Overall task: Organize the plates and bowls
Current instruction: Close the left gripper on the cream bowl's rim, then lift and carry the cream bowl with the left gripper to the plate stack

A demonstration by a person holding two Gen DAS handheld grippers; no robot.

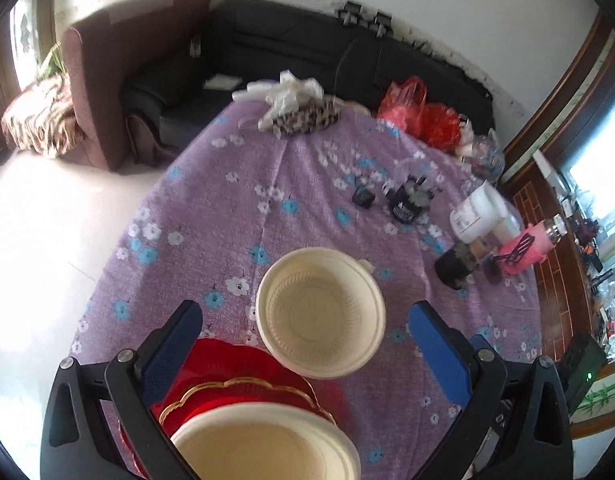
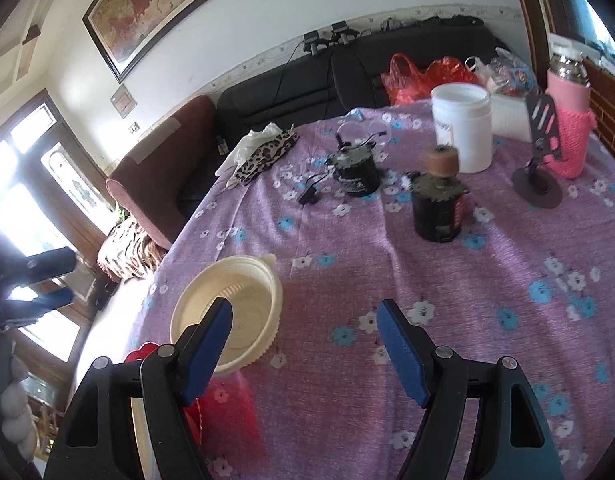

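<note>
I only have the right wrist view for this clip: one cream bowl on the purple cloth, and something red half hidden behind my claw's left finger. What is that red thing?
Observer: Red plates, stacked at the table's near edge; the top one has a gold rim.
Operator: Is anything on them?
Observer: Yes, a second cream bowl sits on top, closest to the left camera.
Operator: And the left claw?
Observer: The left claw is open and empty; the bowl you can see lies ahead between its fingers, untouched.
</note>
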